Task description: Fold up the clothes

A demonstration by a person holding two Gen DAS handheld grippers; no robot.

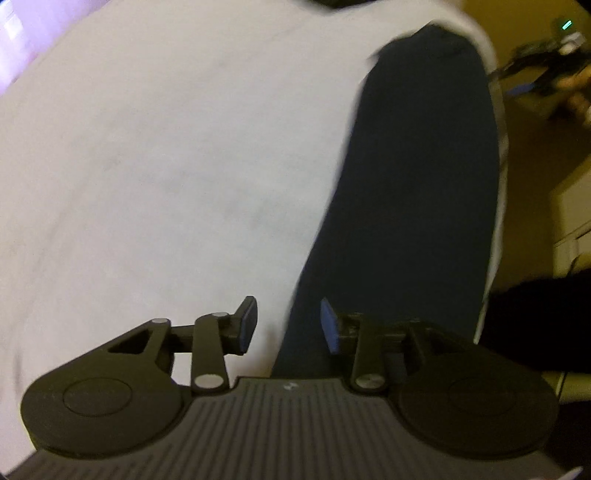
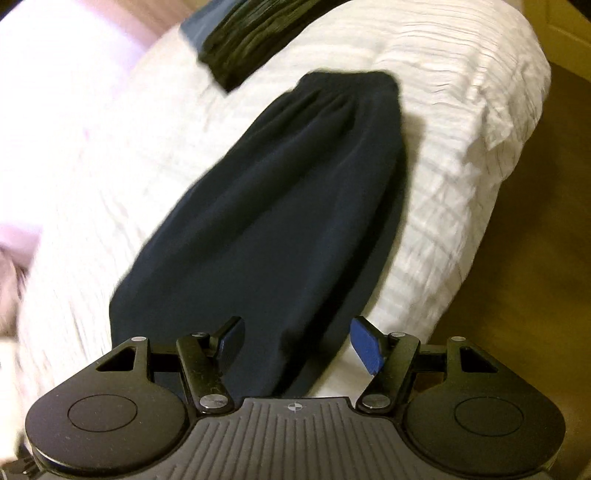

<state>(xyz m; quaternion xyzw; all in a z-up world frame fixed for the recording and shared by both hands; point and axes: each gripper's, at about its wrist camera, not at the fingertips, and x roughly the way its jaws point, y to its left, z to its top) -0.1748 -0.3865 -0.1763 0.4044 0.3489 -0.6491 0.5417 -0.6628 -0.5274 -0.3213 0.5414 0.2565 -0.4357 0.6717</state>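
A long navy garment [image 1: 413,184] lies folded into a narrow strip along the right edge of a white bed [image 1: 147,166]. My left gripper [image 1: 289,325] hovers over the strip's near end, open, with its blue pads apart and nothing pressed between them. In the right wrist view the same navy garment [image 2: 280,206] stretches away from me across the white ribbed bedcover [image 2: 443,110]. My right gripper [image 2: 298,341] is open wide over its near end, and the cloth is below the pads, not gripped.
A dark folded garment [image 2: 251,33] rests on a grey-blue one at the far end of the bed. Brown floor [image 2: 535,258] runs along the bed's right side. A black sleeve [image 1: 535,317] and pale furniture [image 1: 576,221] are at the right.
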